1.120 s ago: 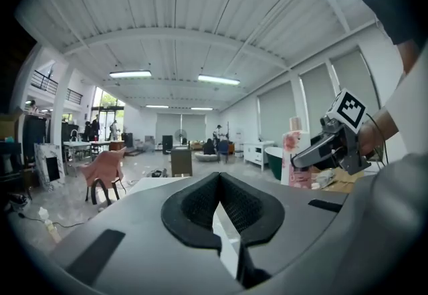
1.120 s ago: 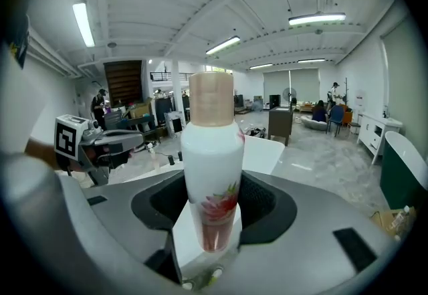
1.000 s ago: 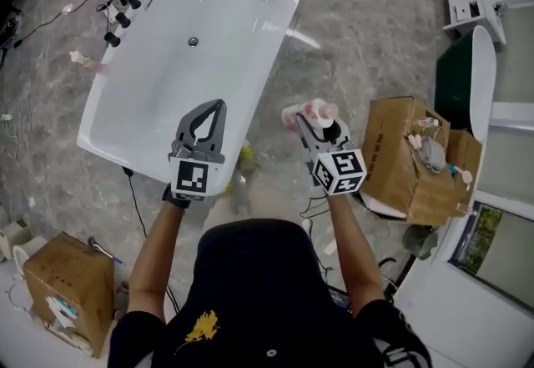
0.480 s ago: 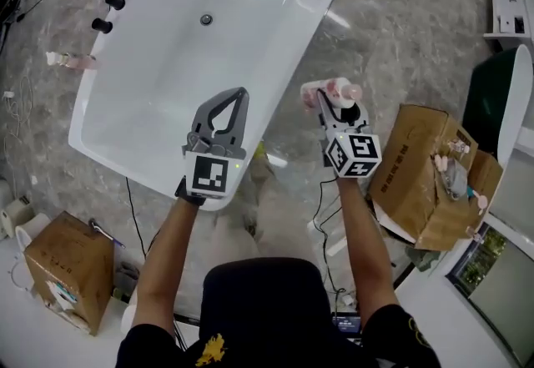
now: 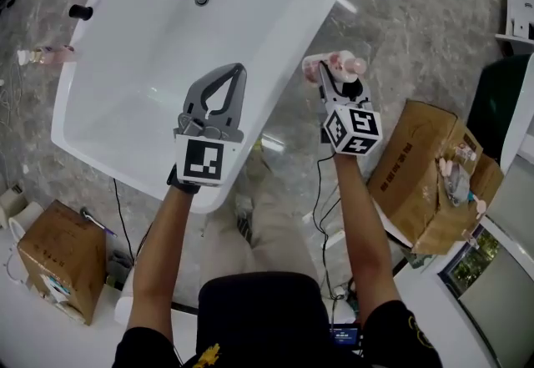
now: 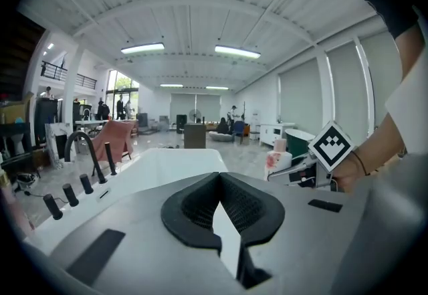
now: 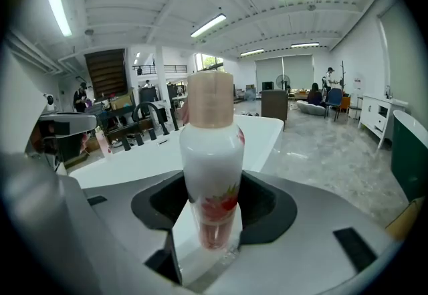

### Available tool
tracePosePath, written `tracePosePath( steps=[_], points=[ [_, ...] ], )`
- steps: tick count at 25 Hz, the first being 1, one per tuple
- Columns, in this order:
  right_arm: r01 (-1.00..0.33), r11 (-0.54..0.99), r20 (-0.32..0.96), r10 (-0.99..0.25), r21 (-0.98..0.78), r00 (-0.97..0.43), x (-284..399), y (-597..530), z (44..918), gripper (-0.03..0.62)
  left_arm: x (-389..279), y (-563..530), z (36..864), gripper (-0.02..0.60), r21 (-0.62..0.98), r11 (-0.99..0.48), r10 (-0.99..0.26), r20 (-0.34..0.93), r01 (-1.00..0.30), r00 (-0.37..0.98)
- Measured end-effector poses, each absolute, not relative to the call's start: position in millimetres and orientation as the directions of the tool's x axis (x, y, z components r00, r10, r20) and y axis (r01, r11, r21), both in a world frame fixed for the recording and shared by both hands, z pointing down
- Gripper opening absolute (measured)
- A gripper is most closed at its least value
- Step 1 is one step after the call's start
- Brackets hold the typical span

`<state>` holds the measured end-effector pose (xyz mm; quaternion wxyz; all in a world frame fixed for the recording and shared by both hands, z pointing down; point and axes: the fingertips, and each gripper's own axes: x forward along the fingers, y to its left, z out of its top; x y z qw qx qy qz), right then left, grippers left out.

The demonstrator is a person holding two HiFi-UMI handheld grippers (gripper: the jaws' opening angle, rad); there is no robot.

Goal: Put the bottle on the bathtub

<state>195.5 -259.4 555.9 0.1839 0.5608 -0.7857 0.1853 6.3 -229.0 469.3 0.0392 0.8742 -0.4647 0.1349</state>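
Both arms stretch forward, right gripper clenched on the bottle right of the bathtub, left gripper closed empty over it.

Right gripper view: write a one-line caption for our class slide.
Right gripper holds a white, pink-capped bottle upright in its jaws, with the white bathtub just ahead.

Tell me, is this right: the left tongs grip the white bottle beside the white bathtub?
No, the right tongs grip the white bottle beside the white bathtub. The right gripper view shows it upright between their jaws; the left tongs are shut and empty.
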Motion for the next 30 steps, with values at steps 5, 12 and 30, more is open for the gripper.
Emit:
tracePosePath(
  steps=[5, 12, 30],
  points=[
    [-0.945, 0.319, 0.492, -0.812, -0.077, -0.314, 191, -278, 579, 0.219, 15, -237, 491, 0.018, -0.059, -0.58, -0.79, 0.287, -0.813, 0.542],
    [-0.94, 0.336, 0.504, -0.802, -0.062, -0.32, 186, -291, 609, 0.219, 27, -242, 509, 0.018, -0.05, -0.594, -0.775, 0.301, -0.803, 0.555],
    [-0.895, 0.446, 0.488, -0.784, 0.013, -0.384, 172, -295, 635, 0.224, 38, -237, 538, 0.018, -0.006, -0.6, -0.759, 0.32, -0.8, 0.567]
  ],
)
